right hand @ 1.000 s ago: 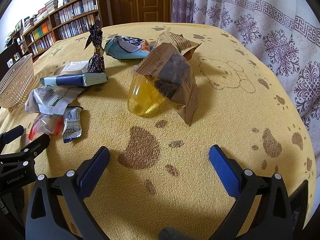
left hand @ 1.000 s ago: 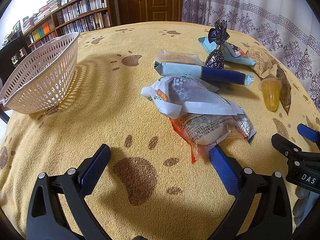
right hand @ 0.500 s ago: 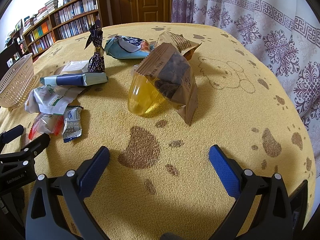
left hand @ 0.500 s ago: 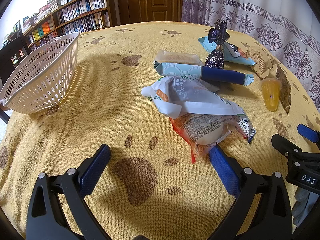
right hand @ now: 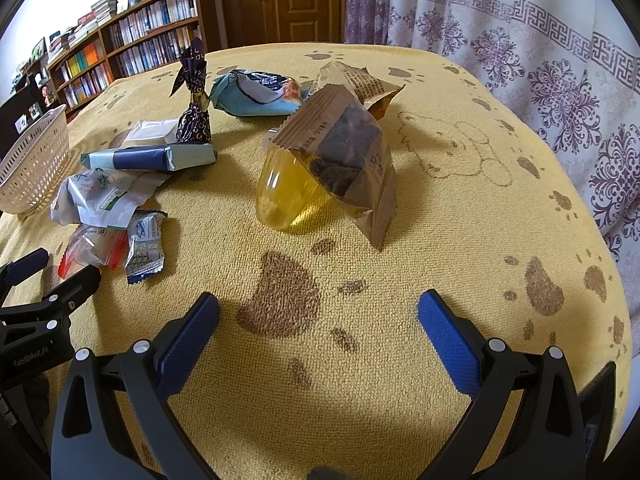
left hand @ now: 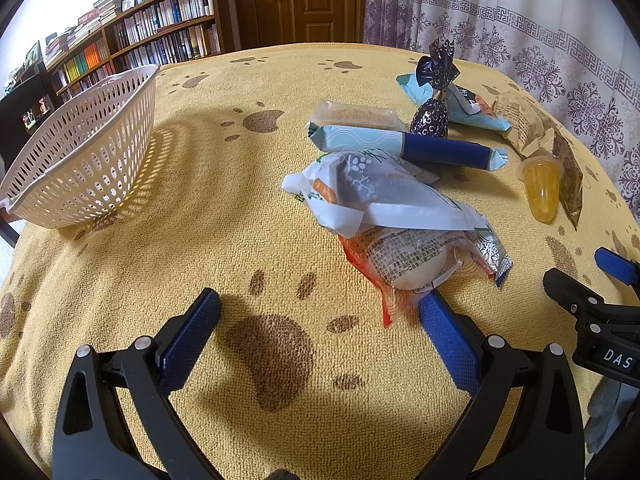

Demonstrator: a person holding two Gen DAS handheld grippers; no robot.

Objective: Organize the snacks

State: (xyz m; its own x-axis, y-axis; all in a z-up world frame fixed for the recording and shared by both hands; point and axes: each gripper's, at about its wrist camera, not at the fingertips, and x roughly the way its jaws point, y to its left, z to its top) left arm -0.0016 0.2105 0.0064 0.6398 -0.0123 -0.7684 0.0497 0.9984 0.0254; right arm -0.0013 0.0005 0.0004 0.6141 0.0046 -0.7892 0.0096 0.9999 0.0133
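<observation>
Nothing has shifted over the last second: the left gripper (left hand: 318,312) and the right gripper (right hand: 319,314) both hang wide open and empty over the yellow paw-print cloth (left hand: 208,208), so sorting has not yet begun. The perforated white plastic basket (left hand: 86,156) sits empty at the cloth's left edge, well apart from the snacks (left hand: 384,200). These lie mid-table toward the right edge: crinkly film packets, a foil-twisted sweet (left hand: 432,116), a glossy jelly cup (right hand: 284,196) under a brown paper pouch (right hand: 348,160).
</observation>
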